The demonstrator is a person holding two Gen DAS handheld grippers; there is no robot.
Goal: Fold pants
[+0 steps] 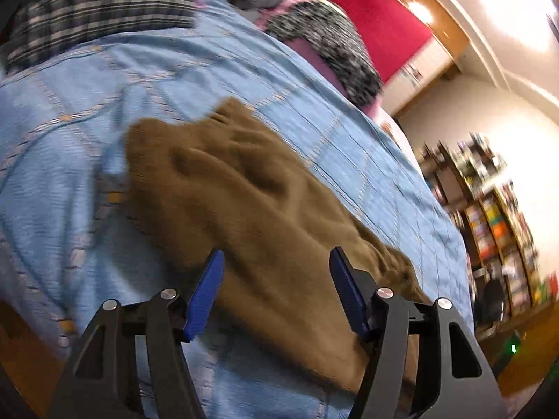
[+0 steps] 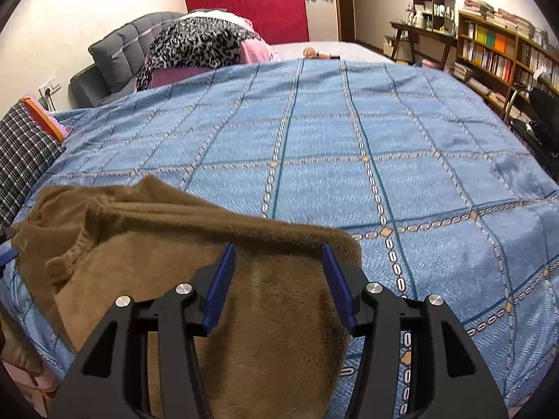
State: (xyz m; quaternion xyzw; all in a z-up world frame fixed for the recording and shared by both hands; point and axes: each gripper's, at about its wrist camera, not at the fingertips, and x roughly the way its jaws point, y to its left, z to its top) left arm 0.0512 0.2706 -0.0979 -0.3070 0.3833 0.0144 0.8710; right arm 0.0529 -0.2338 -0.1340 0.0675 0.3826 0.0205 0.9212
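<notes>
The right tool (image 2: 277,255) was spread wide, its 2 blue pads apart above the brown fleece and pinching nothing. Just ahead of it ran a soft ridge where the brown pants (image 2: 195,244) doubled over on themselves, so at least 1 fold looked to have been laid in. To the left of that ridge the gathered waistband (image 2: 73,255) sat bunched and puckered, not squared up.

The left tool (image 1: 277,262) was likewise spread, both pads clear of the cloth with brown fabric showing between them; it gripped nothing either. Its view was blurred, but the pants (image 1: 244,202) appeared as a rumpled heap with dents and creases across the top.

The pants lay at the near edge of the bed, on the blue checked bedspread (image 2: 349,139), part of them hanging toward the camera over the edge.

As a judgement, the task was only partly done: a rough fold existed, yet the garment was neither flat nor compact. Smoothing, aligning the legs and at least 1 more fold seemed to be left. How the legs lay could not be told from either view.
</notes>
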